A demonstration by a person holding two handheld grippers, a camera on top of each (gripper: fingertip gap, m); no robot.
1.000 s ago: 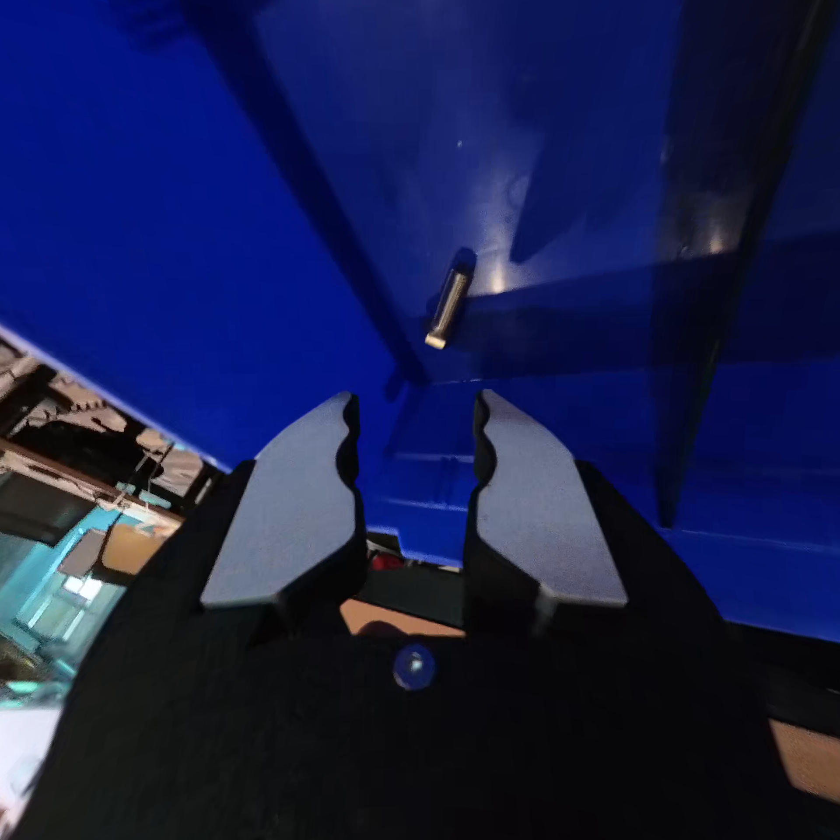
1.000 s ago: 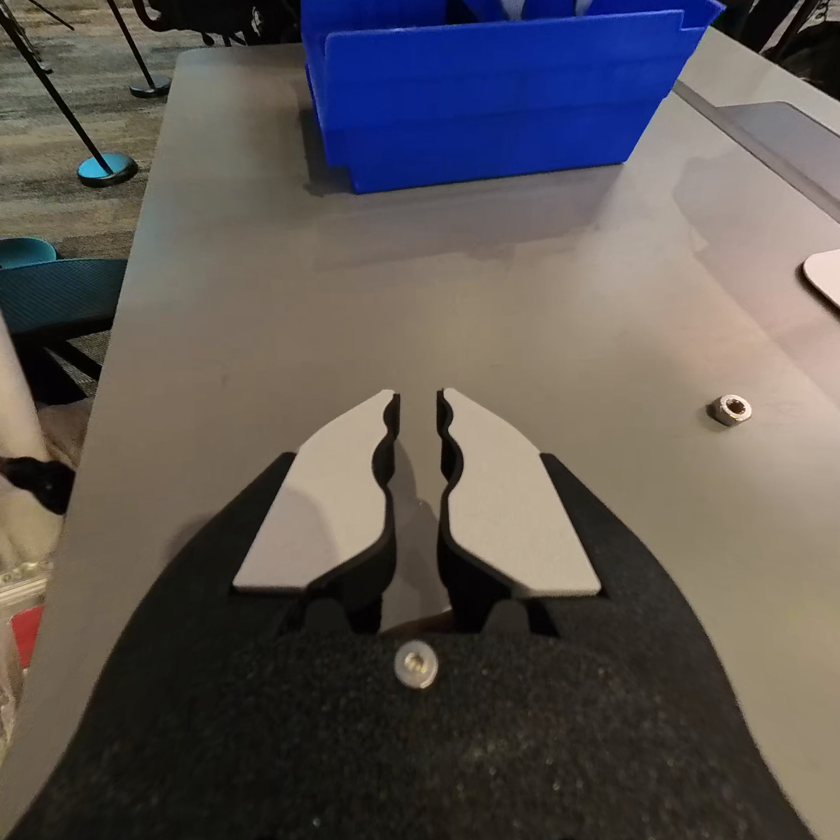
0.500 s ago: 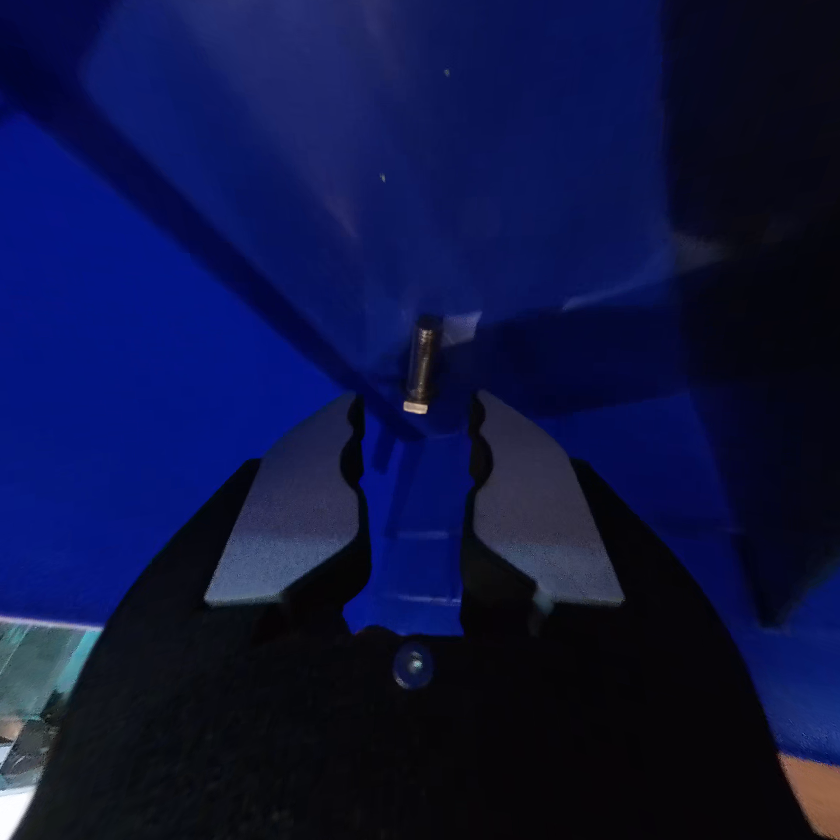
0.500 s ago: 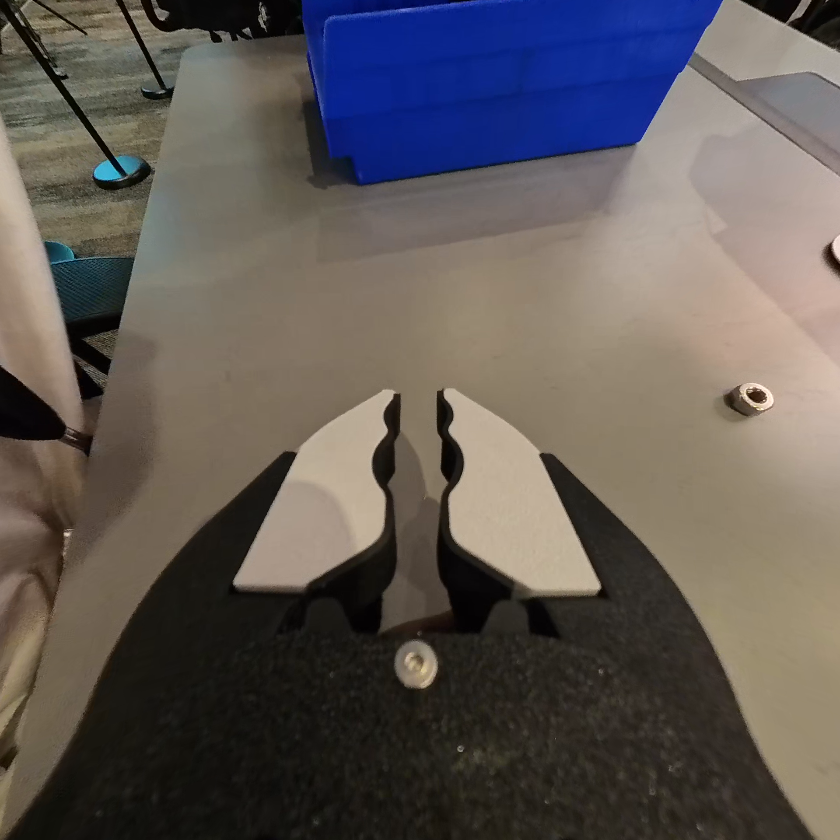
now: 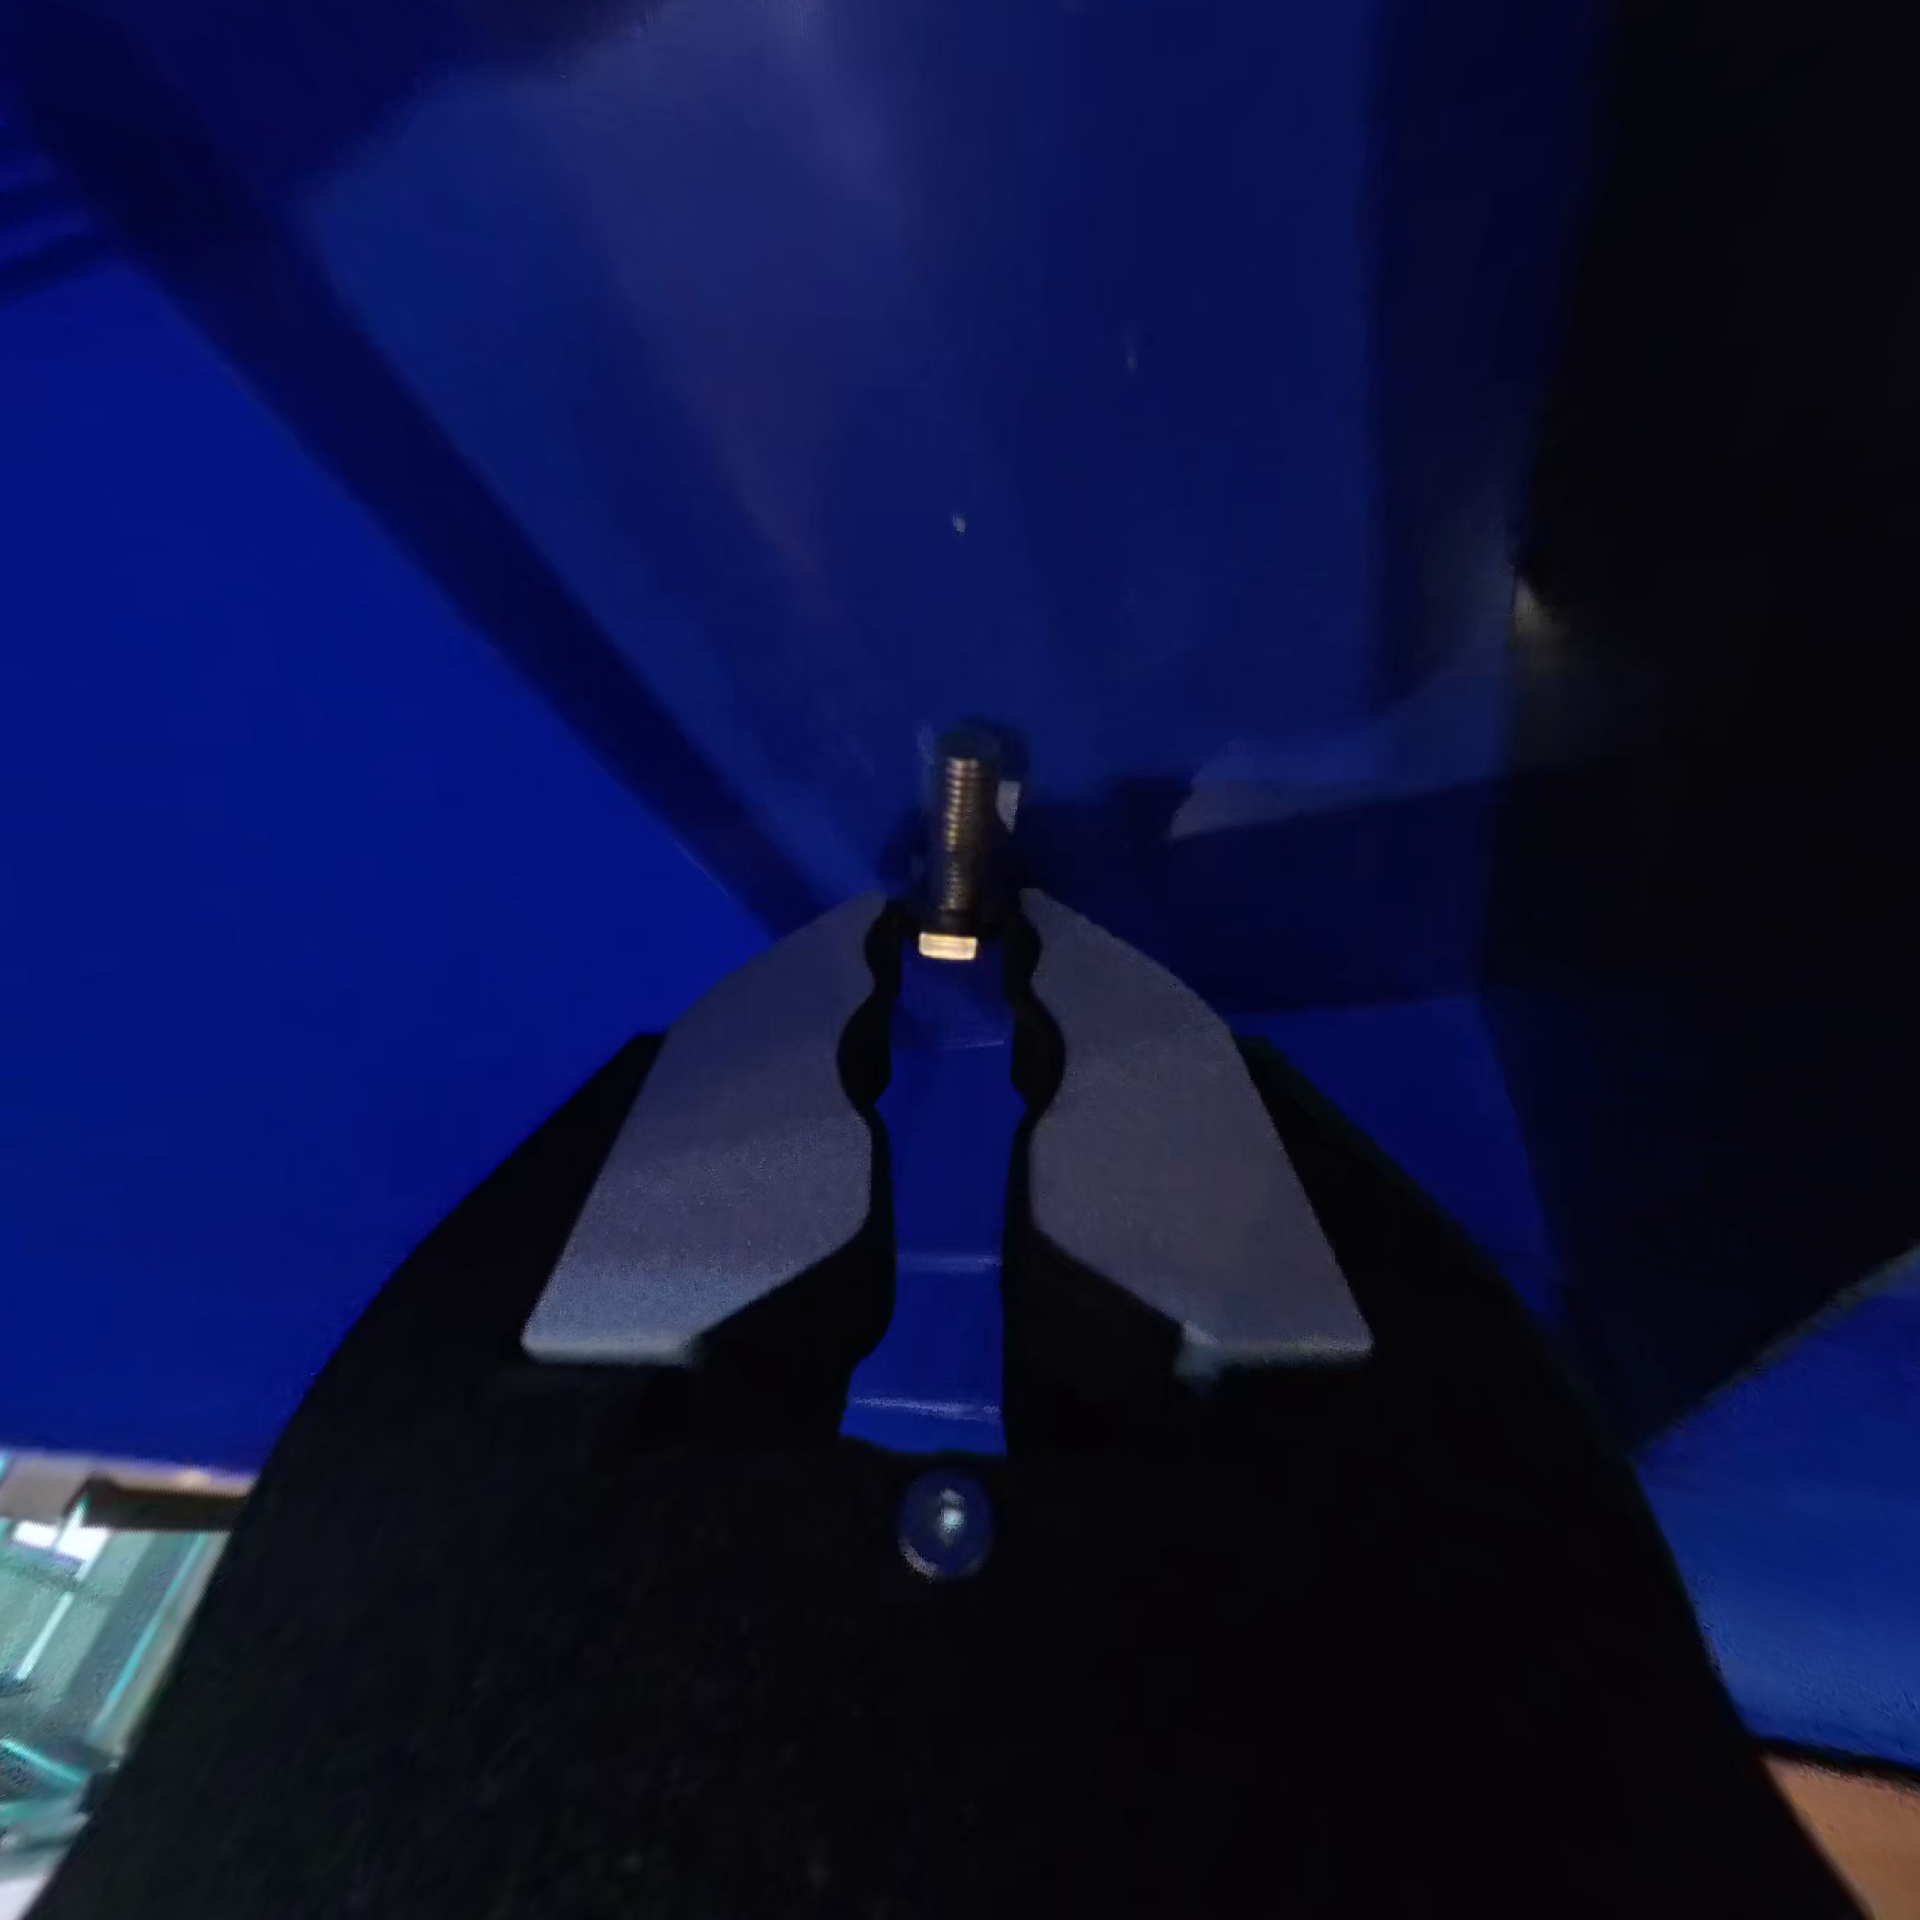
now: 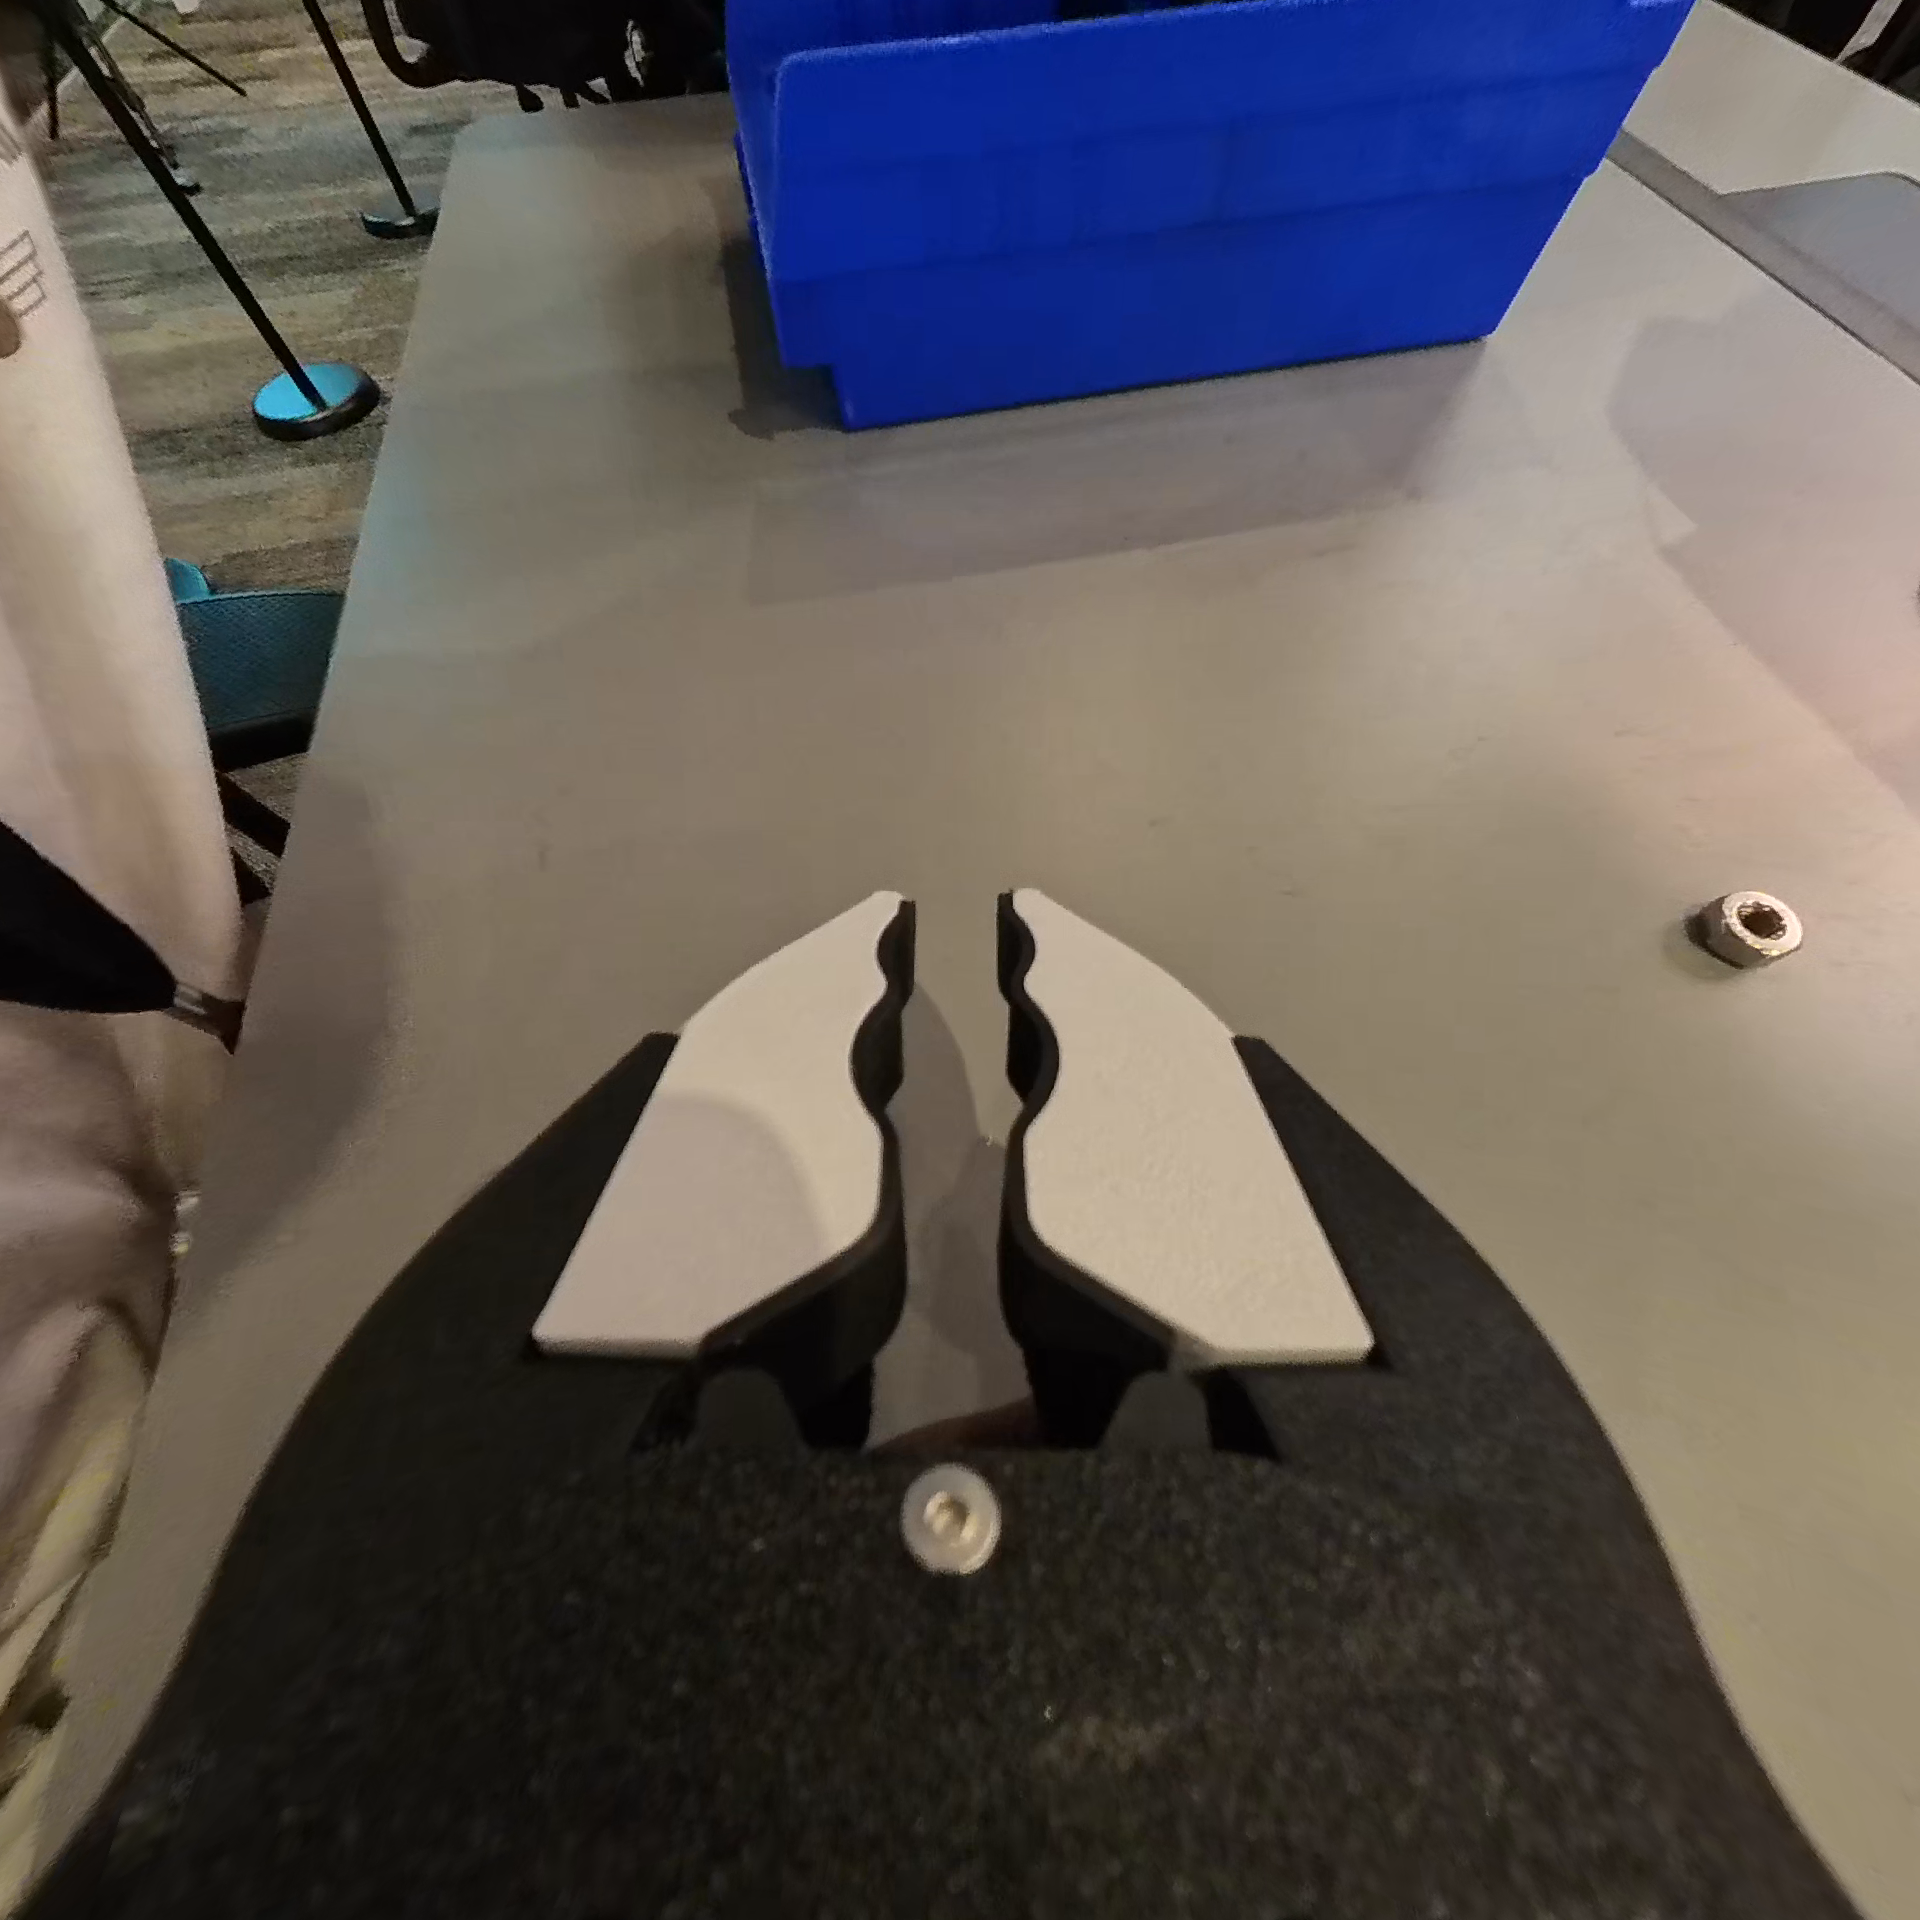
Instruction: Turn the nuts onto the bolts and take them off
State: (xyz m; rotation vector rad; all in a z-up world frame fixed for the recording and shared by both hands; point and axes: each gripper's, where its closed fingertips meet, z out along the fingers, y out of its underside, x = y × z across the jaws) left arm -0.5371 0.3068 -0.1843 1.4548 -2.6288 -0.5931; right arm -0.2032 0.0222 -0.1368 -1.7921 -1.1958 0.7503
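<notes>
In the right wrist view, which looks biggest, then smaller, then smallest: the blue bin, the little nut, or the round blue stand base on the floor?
1. blue bin
2. round stand base, farther away, so truly unsure
3. nut

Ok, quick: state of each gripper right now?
Left gripper: jaws around the head of the bolt in the blue bin; whether clamped cannot be told.
Right gripper: open, empty, above the table.

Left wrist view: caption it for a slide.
Left gripper closing around the head of a bolt inside the blue bin.
</notes>
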